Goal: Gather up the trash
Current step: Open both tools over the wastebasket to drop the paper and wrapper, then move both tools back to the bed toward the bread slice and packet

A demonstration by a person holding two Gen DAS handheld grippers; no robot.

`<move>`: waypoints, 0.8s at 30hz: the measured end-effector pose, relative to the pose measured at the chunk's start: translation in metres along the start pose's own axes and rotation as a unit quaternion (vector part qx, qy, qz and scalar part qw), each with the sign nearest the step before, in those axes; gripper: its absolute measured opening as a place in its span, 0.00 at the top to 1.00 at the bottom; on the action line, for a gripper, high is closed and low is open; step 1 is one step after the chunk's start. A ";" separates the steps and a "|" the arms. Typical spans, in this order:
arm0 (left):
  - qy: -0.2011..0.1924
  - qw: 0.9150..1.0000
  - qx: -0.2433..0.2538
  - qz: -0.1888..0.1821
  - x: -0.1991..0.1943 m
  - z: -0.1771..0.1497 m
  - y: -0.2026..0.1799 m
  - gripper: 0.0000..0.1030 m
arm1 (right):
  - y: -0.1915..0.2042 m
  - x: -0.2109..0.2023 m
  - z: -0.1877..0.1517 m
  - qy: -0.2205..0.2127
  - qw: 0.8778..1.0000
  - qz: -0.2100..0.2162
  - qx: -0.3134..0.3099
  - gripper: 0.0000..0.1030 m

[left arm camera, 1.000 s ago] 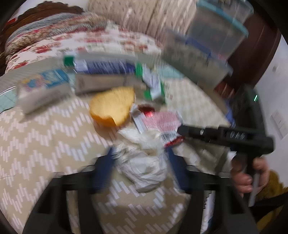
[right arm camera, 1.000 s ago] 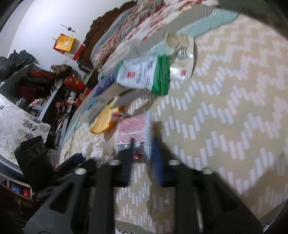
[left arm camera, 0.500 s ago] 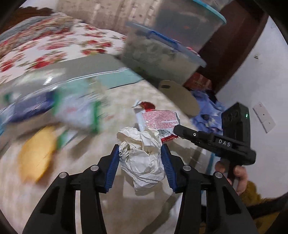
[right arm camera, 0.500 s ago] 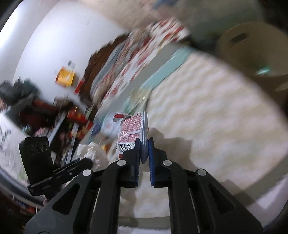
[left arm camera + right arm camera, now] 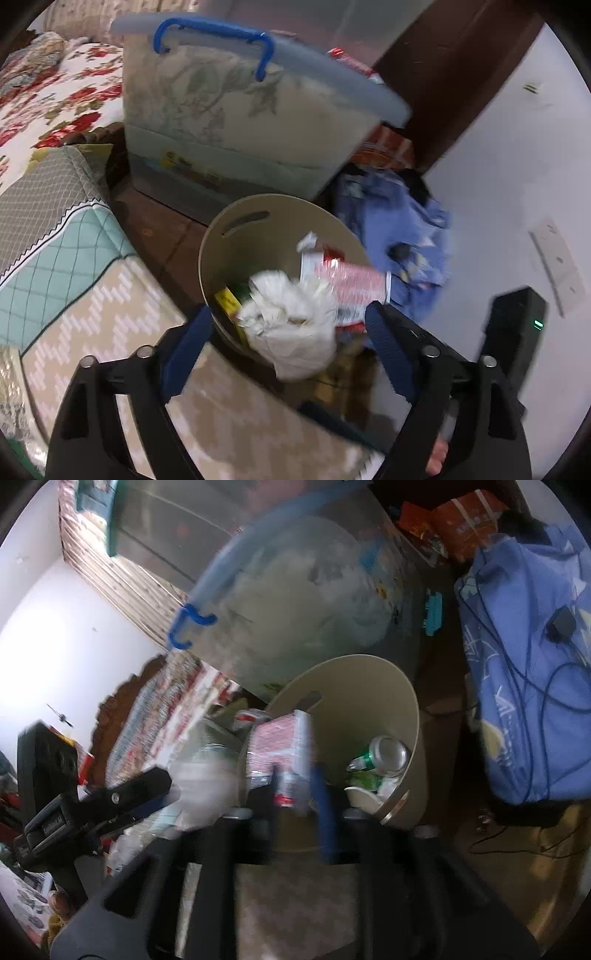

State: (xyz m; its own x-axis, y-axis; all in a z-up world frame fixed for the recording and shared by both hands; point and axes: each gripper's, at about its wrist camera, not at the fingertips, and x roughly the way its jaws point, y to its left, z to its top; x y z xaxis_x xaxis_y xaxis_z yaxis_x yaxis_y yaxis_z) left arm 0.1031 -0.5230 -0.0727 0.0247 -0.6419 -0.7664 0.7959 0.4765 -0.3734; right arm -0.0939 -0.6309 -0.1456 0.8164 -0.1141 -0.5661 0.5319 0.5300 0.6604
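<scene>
Left gripper [image 5: 286,332] jaws just opened, apart; crumpled paper [image 5: 291,321] loose between, directly over bin [image 5: 221,254]. Right gripper [image 5: 299,794] just opened; red packet [image 5: 280,753] between jaws, above bin rim.

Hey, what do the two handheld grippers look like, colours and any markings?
The left gripper and the right gripper have black angular plastic arms with silver screw heads and dark blue finger pads. A black block with a green light rides on the right one.

Crumpled white paper [image 5: 291,325], a glossy red wrapper [image 5: 351,284], a smooth matt beige plastic bin [image 5: 236,236].
</scene>
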 end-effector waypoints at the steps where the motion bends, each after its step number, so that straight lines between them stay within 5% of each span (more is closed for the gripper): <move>1: 0.004 1.000 -0.008 0.002 0.006 0.001 0.002 0.21 | 0.000 -0.001 0.001 -0.007 1.000 0.000 0.004 0.19; 8: -0.020 0.999 -0.024 -0.001 -0.044 -0.033 0.018 0.21 | 0.011 -0.021 0.002 -0.060 0.998 0.023 0.000 0.25; 13: -0.050 0.998 -0.024 0.001 -0.119 -0.094 0.045 0.21 | 0.046 -0.009 -0.016 -0.018 0.998 0.060 -0.026 0.30; 16: -0.067 0.996 -0.046 0.032 -0.164 -0.131 0.079 0.21 | 0.083 0.007 -0.036 0.021 0.994 0.086 -0.064 0.32; 21: -0.123 0.978 -0.134 0.102 -0.247 -0.196 0.151 0.21 | 0.166 0.048 -0.086 0.112 0.971 0.142 -0.155 0.35; 24: -0.160 0.964 -0.160 0.142 -0.282 -0.222 0.177 0.17 | 0.224 0.071 -0.120 0.151 0.945 0.171 -0.236 0.36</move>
State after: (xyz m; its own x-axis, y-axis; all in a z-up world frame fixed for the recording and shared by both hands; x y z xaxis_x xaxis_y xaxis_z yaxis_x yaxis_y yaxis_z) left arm 0.1026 -0.1246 -0.0390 0.4388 -0.5867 -0.6806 0.5037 0.7879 -0.3543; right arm 0.0565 -0.4201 -0.0973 0.7825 0.3389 -0.5223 0.0311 0.8165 0.5765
